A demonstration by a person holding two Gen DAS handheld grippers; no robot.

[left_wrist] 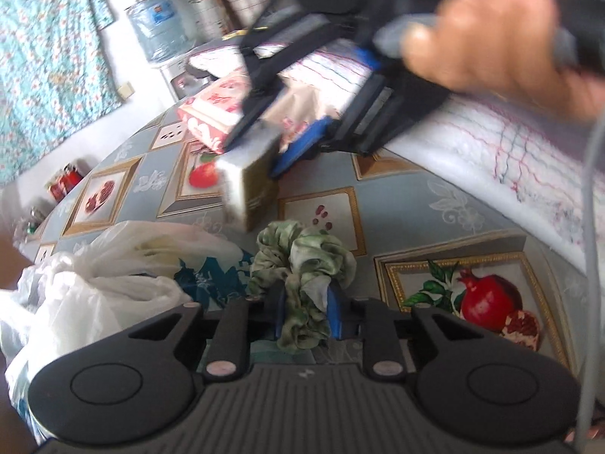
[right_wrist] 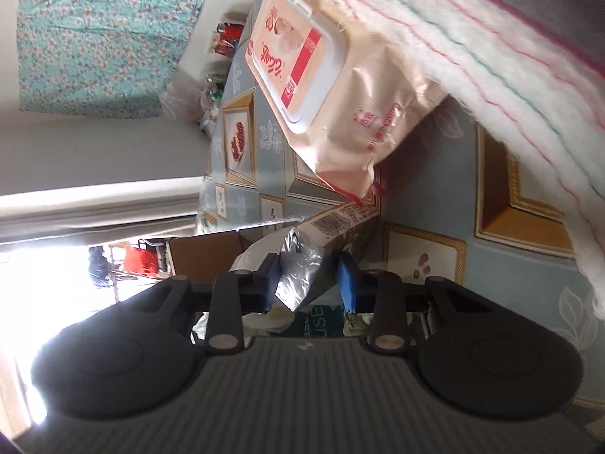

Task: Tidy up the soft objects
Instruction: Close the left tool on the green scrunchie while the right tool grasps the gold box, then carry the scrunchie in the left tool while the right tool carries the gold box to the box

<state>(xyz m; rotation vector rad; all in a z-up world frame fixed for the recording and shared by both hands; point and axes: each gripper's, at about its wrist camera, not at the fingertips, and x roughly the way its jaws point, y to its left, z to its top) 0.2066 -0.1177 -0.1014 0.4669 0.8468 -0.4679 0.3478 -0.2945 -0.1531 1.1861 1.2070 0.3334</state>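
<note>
Both wrist views look closely down at the patterned tablecloth (left_wrist: 397,189), sharing the wipes pack (right_wrist: 302,56).

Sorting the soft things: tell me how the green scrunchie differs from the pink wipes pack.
The green scrunchie is ruffled cloth; the wipes pack is smooth plastic with a flip lid. The scrunchie is pinched in the left gripper; the pack lies free, partly under a striped towel. Both look soft.

Scrunchie (left_wrist: 302,265) right of plastic bag (left_wrist: 94,276)

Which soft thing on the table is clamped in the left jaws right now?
The green scrunchie, pinched between the left jaws; the white plastic bag and pink wipes pack lie free.
</note>
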